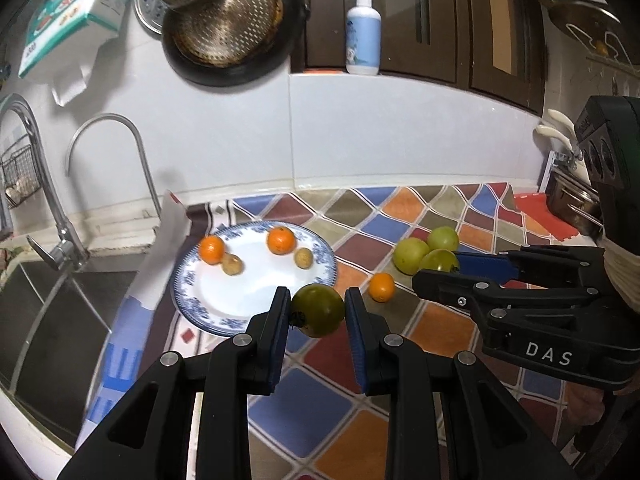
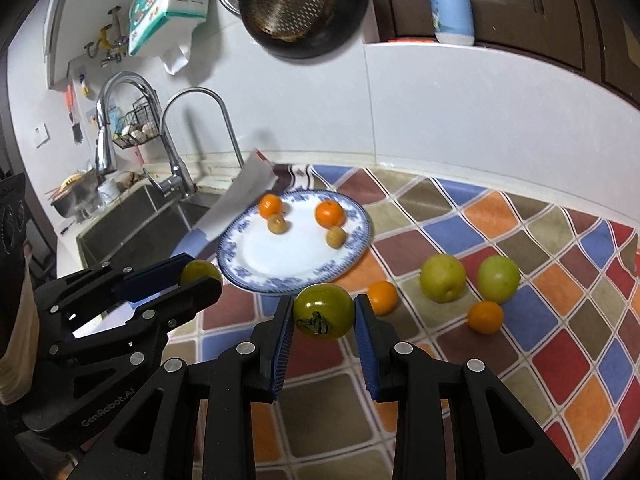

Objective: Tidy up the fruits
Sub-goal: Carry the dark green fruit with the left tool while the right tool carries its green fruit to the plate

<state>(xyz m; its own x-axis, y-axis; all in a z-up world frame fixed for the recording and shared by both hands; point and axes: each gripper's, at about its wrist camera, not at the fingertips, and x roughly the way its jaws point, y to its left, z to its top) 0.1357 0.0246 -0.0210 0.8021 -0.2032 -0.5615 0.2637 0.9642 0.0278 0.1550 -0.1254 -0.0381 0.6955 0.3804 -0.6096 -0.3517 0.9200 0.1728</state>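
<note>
Holding one green tomato in each gripper, left and right, we have both clamped just off the plate's near rim. If either pinch slips, the smooth round fruit could fall onto the counter and roll toward the sink.

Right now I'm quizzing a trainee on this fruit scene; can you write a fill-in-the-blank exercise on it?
1. Each tool, left and right, is shut on a ____ tomato.
2. The blue-rimmed plate holds two small brown fruits and ____ oranges.
3. The plate lies between the patterned cloth and the ____.
4. The white pump bottle stands on the ledge ____ the counter.

Missing words: green; two; sink; above
</note>
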